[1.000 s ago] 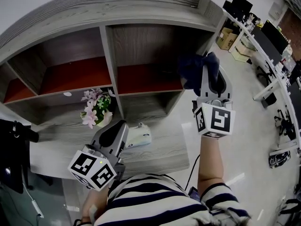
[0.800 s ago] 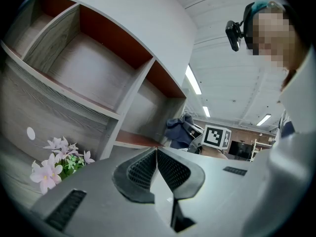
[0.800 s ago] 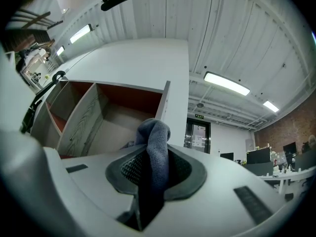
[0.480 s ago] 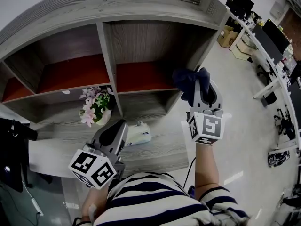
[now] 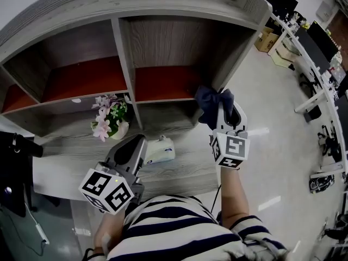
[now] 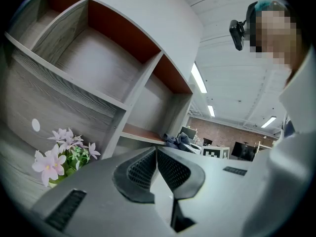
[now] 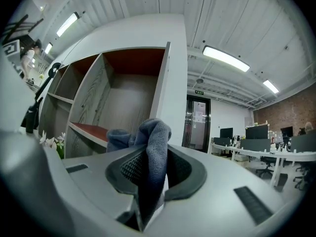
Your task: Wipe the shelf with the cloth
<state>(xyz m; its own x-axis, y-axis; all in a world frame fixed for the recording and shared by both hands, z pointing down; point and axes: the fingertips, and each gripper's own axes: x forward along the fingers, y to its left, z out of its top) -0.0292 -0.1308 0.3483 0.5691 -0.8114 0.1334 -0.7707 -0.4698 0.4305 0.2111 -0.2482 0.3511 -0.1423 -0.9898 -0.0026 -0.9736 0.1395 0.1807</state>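
Right gripper [image 7: 149, 169] clamps the cloth [image 7: 154, 132] mid-fold; apparently soft and light, its loose ends flop at 11 o'clock. Left gripper [image 6: 156, 166]: jaws together, empty.

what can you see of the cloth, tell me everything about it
The cloth is dark blue-grey, soft and nappy like microfibre. It is bunched and folded, pinched in the shut jaws of the right tool, with a rounded fold and a second lump sticking up beyond the tips. In the head view it sits by the right end of the red board in the right compartment of the grey wooden shelf. Whether it touches the board cannot be told.
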